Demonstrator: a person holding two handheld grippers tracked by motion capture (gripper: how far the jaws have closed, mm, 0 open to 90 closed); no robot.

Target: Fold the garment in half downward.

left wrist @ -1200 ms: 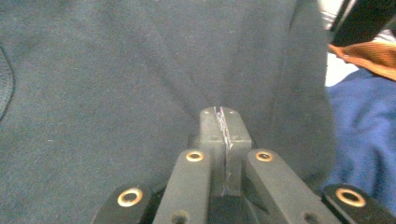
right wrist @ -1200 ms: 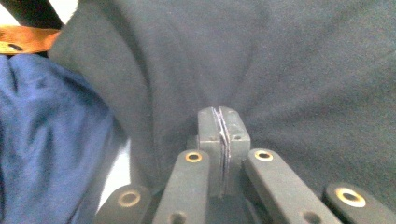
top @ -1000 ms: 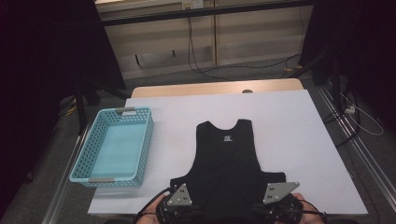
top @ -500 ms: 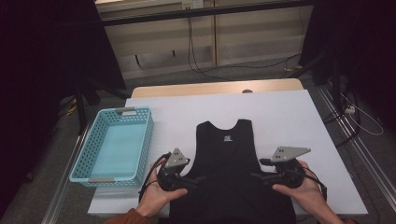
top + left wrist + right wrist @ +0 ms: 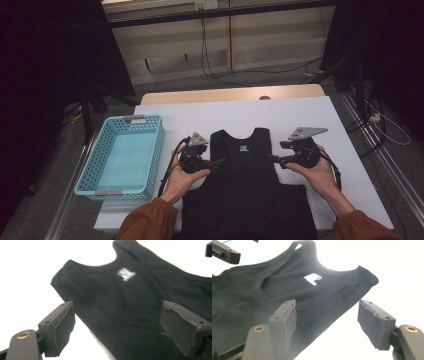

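Note:
A black sleeveless vest [image 5: 245, 195] lies flat on the white table [image 5: 300, 115], neck away from the person, with a small white label [image 5: 244, 148] below the neckline. My left gripper [image 5: 220, 162] points inward at the vest's left armhole edge, my right gripper [image 5: 272, 159] at the right one. In the left gripper view the left gripper [image 5: 122, 327] stands open over the vest [image 5: 130, 297]. In the right gripper view the right gripper [image 5: 329, 323] stands open above the vest [image 5: 287, 290]. Both sets of jaws have just been opening; the cloth lies under them, unpinched.
A teal plastic basket [image 5: 95, 155] stands empty at the table's left side. Bare white tabletop lies beyond the vest's neck and to its right. Cables and dark stands are on the floor behind the table.
Both hands have slid from the vest's hem at the near edge up along its sides to the armholes. The vest lies where it was.

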